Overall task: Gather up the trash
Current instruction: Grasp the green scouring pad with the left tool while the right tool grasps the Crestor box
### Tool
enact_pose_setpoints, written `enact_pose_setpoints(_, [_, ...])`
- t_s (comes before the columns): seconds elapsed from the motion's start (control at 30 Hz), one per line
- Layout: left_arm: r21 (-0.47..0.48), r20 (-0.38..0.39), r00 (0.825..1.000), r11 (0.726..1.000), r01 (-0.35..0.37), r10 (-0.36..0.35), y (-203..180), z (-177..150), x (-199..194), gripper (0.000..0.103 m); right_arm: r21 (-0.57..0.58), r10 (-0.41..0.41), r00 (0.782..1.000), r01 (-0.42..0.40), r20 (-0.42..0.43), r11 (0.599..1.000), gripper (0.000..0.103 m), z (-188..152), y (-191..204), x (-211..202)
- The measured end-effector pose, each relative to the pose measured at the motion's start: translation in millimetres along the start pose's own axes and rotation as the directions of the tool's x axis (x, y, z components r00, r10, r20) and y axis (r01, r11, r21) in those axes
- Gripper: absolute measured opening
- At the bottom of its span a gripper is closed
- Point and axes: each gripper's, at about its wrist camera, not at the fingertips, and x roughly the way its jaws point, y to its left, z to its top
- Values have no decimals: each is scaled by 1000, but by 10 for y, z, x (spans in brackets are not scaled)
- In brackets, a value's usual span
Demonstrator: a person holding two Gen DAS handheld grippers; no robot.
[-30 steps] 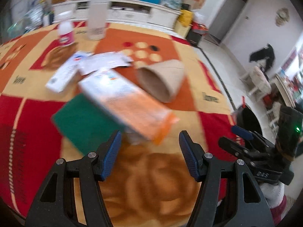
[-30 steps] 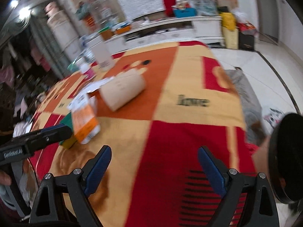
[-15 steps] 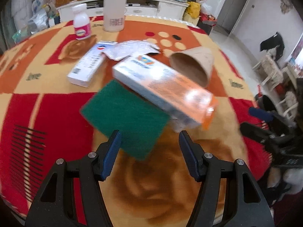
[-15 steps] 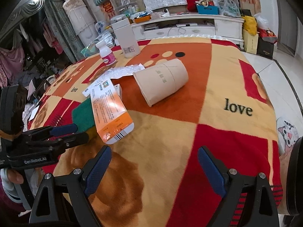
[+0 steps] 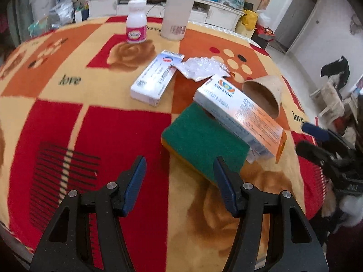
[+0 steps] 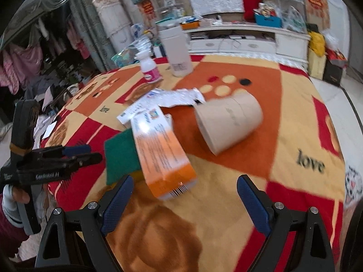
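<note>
Litter lies on a patterned tablecloth [image 5: 90, 124]. An orange-and-white carton [image 5: 240, 115] [image 6: 163, 149] rests partly on a green sponge [image 5: 204, 142] [image 6: 120, 156]. A brown paper cup [image 5: 263, 95] [image 6: 229, 122] lies on its side behind them. Farther back are a white box [image 5: 156, 77] [image 6: 136, 111] and a crumpled clear wrapper [image 5: 199, 68] [image 6: 181, 96]. My left gripper [image 5: 179, 170] [image 6: 86, 156] hovers open just short of the sponge, with nothing between its fingers. My right gripper [image 6: 185, 185] [image 5: 317, 140] stands wide open, the carton's near end showing between its fingertips without touching the pads.
A pink-labelled bottle [image 5: 136, 22] [image 6: 149, 68] and a tall white canister [image 5: 177, 9] [image 6: 177, 52] stand at the table's far side. A white cabinet [image 6: 238, 43] with clutter runs along the back wall. The table edge drops to the floor on the right.
The left gripper has drawn back and leftward, so carton and sponge now lie ahead to its right. The right gripper has swung left toward the carton and cup. Both stayed open.
</note>
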Motion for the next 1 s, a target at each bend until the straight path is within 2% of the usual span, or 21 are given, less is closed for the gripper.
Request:
enact_pose_setpoints(0.07, [-29,-11,1000,999,16,-17,49,-36,-10,60,-33,7,1000,-8,-13,999,92,122,96,122])
enact_pose_setpoints(0.27, [-96,-12,999,994,42,-44,136,-87,-92,61,-141,-7,997,-5,-83,990,83,344,347,577])
enact_pose_setpoints(0.37, [-114,-7,998,992,58,-60,132,-89,-97,61,-158,-11,992,-8,-124,987,72,376,382,801])
enact_pose_setpoints(0.4, [-124,-6,998,990,66,-67,132,-87,-93,61,-167,-22,990,-1,-136,986,62,375,387,891])
enact_pose_setpoints(0.43, [-138,-6,997,988,74,-75,132,-82,-83,61,-170,-22,991,-1,-134,985,59,365,373,899])
enact_pose_setpoints(0.57, [-175,-2,995,980,100,-102,110,-57,-25,61,-154,-26,997,14,-79,988,58,349,310,746])
enact_pose_setpoints(0.7, [-195,-10,994,975,104,-108,9,13,123,61,-112,-15,1000,13,-16,994,58,314,144,394])
enact_pose_setpoints(0.9, [-260,14,999,965,36,-33,-88,164,359,62,-73,-9,1000,10,9,997,58,190,-20,123])
enact_pose_setpoints(1.0, [-287,23,1000,958,3,4,-117,231,439,68,-58,1,1000,0,17,998,58,128,-78,42])
